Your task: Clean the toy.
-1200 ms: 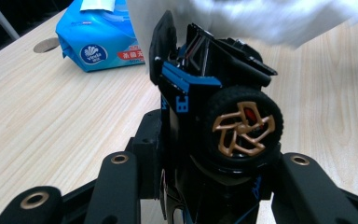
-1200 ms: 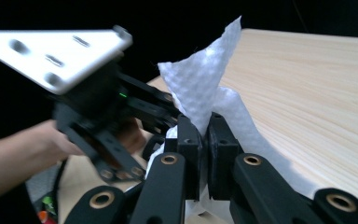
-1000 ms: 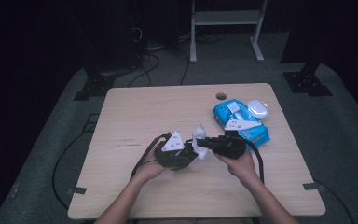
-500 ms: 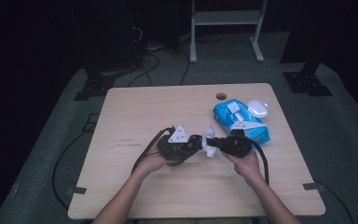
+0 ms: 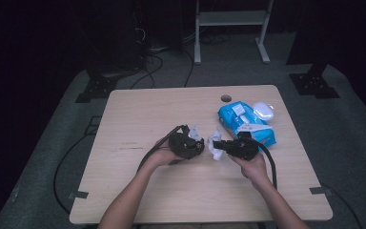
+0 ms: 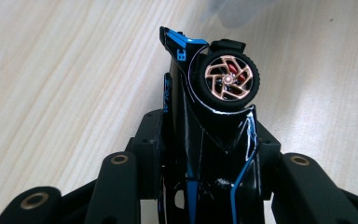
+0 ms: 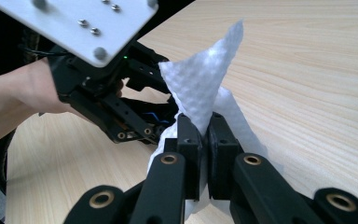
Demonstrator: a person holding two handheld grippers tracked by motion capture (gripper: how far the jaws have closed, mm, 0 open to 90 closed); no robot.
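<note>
Both forearms angle in toward mid-table, grippers nose to nose. Left gripper [image 5: 187,144] clamps a black toy car [image 6: 209,116], wheel showing; right gripper [image 5: 238,147], just beside it, has jaws pinched together on a white wipe [image 7: 200,88].

Pale wooden table [image 5: 138,114] on grey carpet [image 5: 343,124], white metal stand [image 5: 228,19] behind, dark surroundings.

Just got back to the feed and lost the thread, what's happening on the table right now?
A person works with a gripper in each hand. The left gripper is shut on a black and blue toy car, nose up. The right gripper pinches a white wipe close beside the car, as if for wiping it. A blue wipes pack lies at the table's far right.
</note>
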